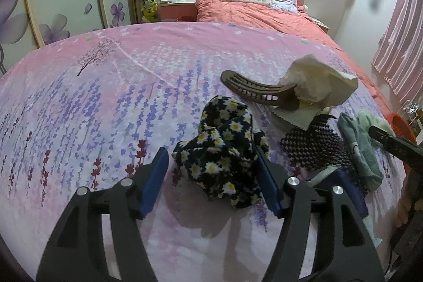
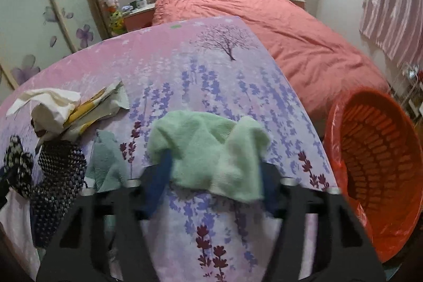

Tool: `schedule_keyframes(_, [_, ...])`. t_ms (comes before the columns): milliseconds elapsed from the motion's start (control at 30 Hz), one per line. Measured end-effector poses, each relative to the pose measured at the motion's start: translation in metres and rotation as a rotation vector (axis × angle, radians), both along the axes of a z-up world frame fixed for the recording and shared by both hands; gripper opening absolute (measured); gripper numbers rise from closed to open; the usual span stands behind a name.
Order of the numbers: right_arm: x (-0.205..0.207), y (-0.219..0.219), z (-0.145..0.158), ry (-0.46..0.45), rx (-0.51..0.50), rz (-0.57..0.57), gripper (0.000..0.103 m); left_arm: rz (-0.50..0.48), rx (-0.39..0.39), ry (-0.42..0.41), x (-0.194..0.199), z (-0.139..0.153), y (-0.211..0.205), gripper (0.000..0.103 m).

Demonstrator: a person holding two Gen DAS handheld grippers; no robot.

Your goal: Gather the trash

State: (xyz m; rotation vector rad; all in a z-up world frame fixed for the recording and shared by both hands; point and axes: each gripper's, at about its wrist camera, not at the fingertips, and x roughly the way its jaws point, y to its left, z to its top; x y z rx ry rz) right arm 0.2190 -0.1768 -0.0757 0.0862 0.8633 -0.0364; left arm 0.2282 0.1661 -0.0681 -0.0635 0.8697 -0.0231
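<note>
The left gripper (image 1: pixel 211 176) is seen with its jaws standing apart around a dark daisy-print cloth (image 1: pixel 224 149) on the lavender-print sheet (image 1: pixel 105 97) of the bed; the right blue pad (image 1: pixel 267 184) lies against the cloth, while the left pad is clear of it, so the cloth is not clamped. Beyond it a brown hair claw (image 1: pixel 259 91) is laid against a crumpled tissue (image 1: pixel 317 81), which sits on a paper wrapper. A black-and-white checked cloth (image 1: pixel 314 147) is found just beside these. In the right wrist view, a pale green fluffy cloth (image 2: pixel 214 152) is held between the jaws of the right gripper (image 2: pixel 214 181), which are drawn in against its sides. An orange-red basket (image 2: pixel 383 165), lined with a red plastic bag, stands beside the bed at the right
</note>
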Motion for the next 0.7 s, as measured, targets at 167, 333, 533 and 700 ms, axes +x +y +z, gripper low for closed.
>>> schedule_keyframes(167, [-0.004,-0.011,0.001,-0.009,0.048,-0.013,0.026,-0.007,0.016,-0.006,0.001,0.001,-0.007,0.067])
schedule_keyframes(333, [-0.003,-0.01,0.001,-0.006,0.037,-0.012,0.027,-0.002,0.027,0.007,0.006,-0.005,-0.014,0.067])
schedule_keyframes(533, [-0.001,-0.008,0.001,-0.008,0.067,-0.011,0.028,0.016,0.019,0.035,0.01,-0.013,-0.011,0.065])
schedule_keyframes(700, [-0.003,-0.016,0.0,-0.017,0.136,-0.009,0.029,0.026,0.011,0.034,0.009,-0.013,-0.007,0.065])
